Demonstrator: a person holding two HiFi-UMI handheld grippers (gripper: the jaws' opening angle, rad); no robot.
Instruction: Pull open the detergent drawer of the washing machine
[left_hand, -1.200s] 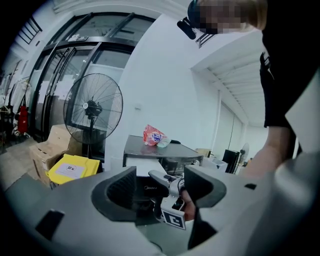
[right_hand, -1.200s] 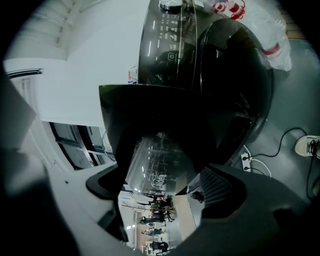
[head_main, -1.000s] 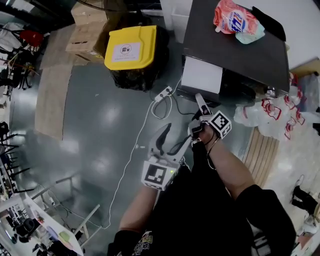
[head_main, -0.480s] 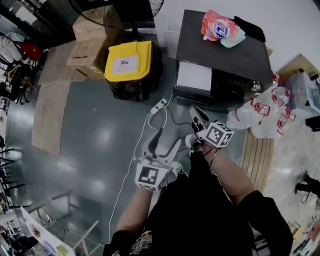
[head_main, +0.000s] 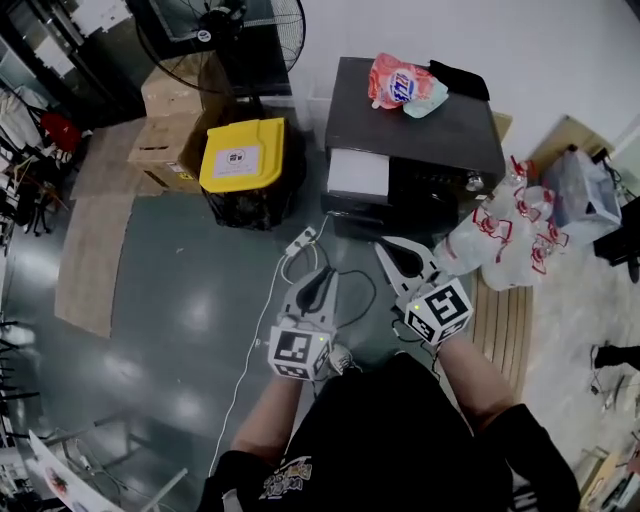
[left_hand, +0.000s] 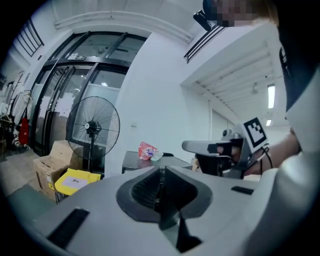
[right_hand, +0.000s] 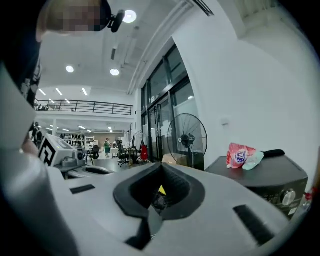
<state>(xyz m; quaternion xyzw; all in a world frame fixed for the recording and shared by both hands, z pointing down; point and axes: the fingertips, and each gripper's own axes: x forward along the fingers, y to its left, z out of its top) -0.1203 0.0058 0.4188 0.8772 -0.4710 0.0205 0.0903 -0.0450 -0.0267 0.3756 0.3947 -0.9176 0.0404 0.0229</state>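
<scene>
Detergent drawer (head_main: 358, 172), a white rectangular panel, sits at the front left of the dark grey washing machine (head_main: 415, 115), left of the control knob (head_main: 470, 183). Left gripper (head_main: 320, 280) and right gripper (head_main: 388, 252) are held level before the machine, clear of the drawer. Both pairs of jaws have just been closing and now stand together, gripping nothing.

left gripper (left_hand: 161, 186) just closing, empty, fan (left_hand: 93, 127) behind

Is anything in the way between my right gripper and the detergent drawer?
Nothing visible. The right gripper, shut and empty, is short of the white drawer with only open air between; the power strip lies on the floor, leftward.
</scene>
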